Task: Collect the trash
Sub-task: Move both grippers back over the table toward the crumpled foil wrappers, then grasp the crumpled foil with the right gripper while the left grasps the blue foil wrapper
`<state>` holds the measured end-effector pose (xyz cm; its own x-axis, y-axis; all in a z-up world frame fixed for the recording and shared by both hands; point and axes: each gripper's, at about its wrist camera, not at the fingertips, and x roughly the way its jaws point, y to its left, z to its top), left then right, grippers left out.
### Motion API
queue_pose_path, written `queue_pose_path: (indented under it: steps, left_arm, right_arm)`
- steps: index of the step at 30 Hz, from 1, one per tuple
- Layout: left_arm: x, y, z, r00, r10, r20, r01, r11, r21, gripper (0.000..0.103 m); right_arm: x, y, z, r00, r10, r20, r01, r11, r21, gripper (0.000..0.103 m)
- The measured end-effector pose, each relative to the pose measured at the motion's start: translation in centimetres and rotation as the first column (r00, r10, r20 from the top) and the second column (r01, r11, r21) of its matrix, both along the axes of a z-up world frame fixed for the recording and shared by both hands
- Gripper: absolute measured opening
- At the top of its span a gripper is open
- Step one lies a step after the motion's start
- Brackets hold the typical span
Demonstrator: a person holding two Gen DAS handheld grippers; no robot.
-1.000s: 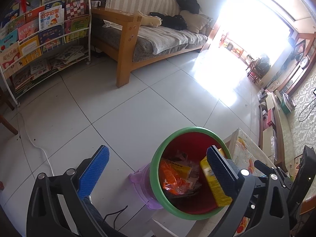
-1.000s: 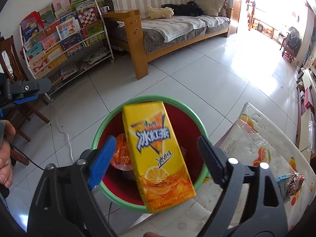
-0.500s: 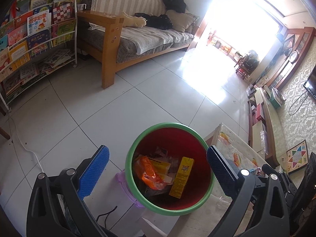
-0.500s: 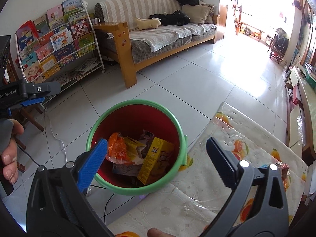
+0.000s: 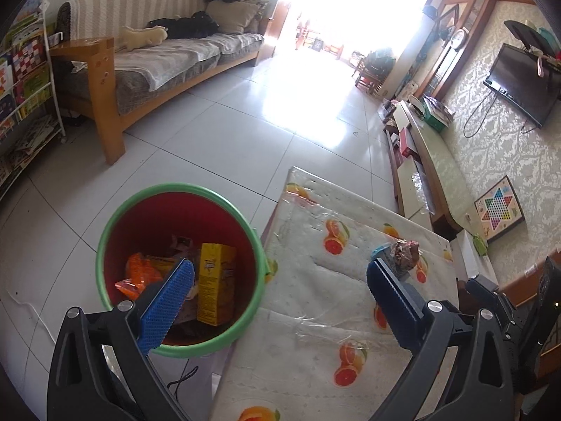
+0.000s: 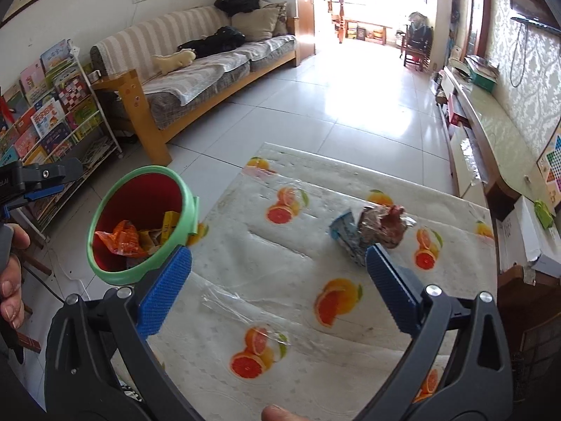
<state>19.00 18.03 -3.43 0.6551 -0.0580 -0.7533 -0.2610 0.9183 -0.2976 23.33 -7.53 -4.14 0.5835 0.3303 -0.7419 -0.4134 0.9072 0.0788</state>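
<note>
Wrappers point(image 6: 373, 228) (crumpled, on the table) lie just beyond the empty, wide-apart right gripper point(image 6: 278, 286).

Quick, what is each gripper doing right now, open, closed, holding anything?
Left gripper: open, holding nothing, above the bin and table edge.
Right gripper: open, holding nothing, over the table near the wrappers.

Carton dropped, views swung right
The yellow carton point(image 5: 215, 282) now stands inside the bin point(image 5: 105, 231), and the right gripper point(image 6: 278, 286), empty, faces the crumpled wrappers point(image 6: 371, 231)
</note>
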Motion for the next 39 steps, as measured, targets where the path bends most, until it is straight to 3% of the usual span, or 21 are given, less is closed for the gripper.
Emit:
queue_pose_path:
  steps: [6, 12, 23, 31, 32, 39]
  left_arm:
    - [2.5, -5.6, -0.7, 0.994, -0.104, -0.020, 0.104, 0.995, -0.001, 0.095]
    - [4.2, -7.9, -1.9, 0.987, -0.151, -0.046, 0.152, 0.988, 0.027, 0.095]
    - [7.0, -7.0, -5.6, 0.984, -0.131, -0.124, 0.136, 0.990, 0.034, 0.095]
    - [8.8, -6.6, -7.0, 0.983, -0.123, -0.139, 0.127, 0.992, 0.017, 0.095]
    - [9.1, -6.7, -7.1, 0.982, -0.126, -0.139, 0.129, 0.992, 0.014, 0.095]
    - [11.3, -9.1, -7.9, 0.975, -0.173, -0.141, 0.173, 0.985, -0.010, 0.095]
  right_arm:
    - [2.7, -6.3, -1.4, 0.990, -0.139, -0.031, 0.140, 0.990, 0.034, 0.098]
    - [7.4, -9.3, -4.3, 0.966, -0.236, -0.105, 0.242, 0.969, 0.050, 0.098]
    - [15.1, -9.4, -11.4, 0.917, -0.309, -0.252, 0.337, 0.939, 0.075, 0.098]
    - [17.2, -9.9, -14.7, 0.866, -0.323, -0.381, 0.412, 0.894, 0.178, 0.096]
    - [17.4, -9.8, -15.0, 0.865, -0.312, -0.392, 0.407, 0.895, 0.185, 0.094]
    - [17.6, -9.1, -14.0, 0.901, -0.261, -0.346, 0.340, 0.920, 0.193, 0.020]
